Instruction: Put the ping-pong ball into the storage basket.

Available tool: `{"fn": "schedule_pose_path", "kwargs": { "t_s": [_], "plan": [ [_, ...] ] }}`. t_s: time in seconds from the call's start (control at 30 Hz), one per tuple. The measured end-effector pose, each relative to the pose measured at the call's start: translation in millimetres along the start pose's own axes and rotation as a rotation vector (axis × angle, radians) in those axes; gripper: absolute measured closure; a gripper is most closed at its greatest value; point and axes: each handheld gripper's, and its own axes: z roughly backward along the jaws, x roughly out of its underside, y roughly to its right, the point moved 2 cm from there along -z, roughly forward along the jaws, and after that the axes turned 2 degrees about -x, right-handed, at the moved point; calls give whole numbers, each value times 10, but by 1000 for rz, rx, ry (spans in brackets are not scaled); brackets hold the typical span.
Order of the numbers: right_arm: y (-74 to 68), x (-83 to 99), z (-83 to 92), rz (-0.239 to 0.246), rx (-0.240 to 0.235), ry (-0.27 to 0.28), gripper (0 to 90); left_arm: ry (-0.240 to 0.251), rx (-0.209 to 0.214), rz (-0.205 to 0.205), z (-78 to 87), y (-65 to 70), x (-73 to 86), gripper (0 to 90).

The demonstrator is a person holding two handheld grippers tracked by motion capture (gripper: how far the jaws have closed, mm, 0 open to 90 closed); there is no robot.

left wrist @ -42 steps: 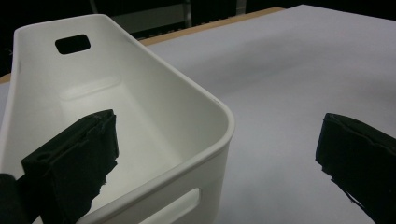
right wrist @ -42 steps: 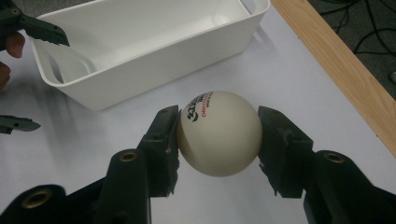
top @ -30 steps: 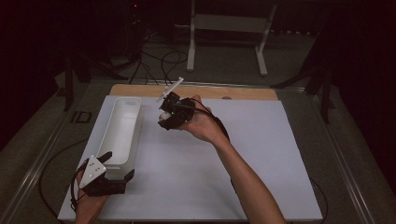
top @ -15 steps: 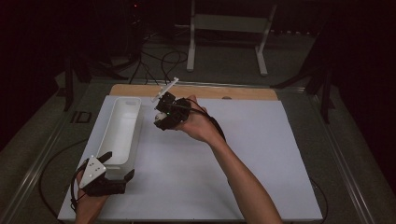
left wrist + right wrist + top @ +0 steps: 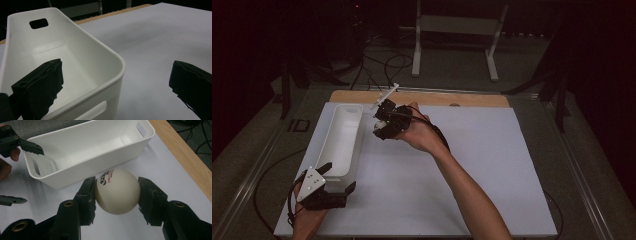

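High view: the right claw [image 5: 384, 121] is drifting leftward toward the white bin [image 5: 341, 140], likely for a drop. Left gripper view: the left claw [image 5: 115, 87] is gaping around the bin's near corner. Right gripper view: jaws are clamping the ping-pong ball [image 5: 117, 191] at lower centre.

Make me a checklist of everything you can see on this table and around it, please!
Surface: white table with a wooden strip along its far edge.
Job's things: long white bin, nothing seen inside; white ball with printed lettering.
Clutter: nothing seen.
Grippers: right tool shut on the ball, beside the bin; left tool open, straddling the bin's near corner.
Cables: black cable along the right forearm; more on the floor beyond the table.
Surroundings: dark room, white stand legs behind.
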Motion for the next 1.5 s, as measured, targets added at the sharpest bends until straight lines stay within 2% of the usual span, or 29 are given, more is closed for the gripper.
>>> {"fn": "schedule_pose_path", "kwargs": {
  "t_s": [1.5],
  "plan": [
    [-93, -116, -182, 1, -12, 15, 506, 0, 0, -2, 0, 0, 2, 0]
  ]
}}
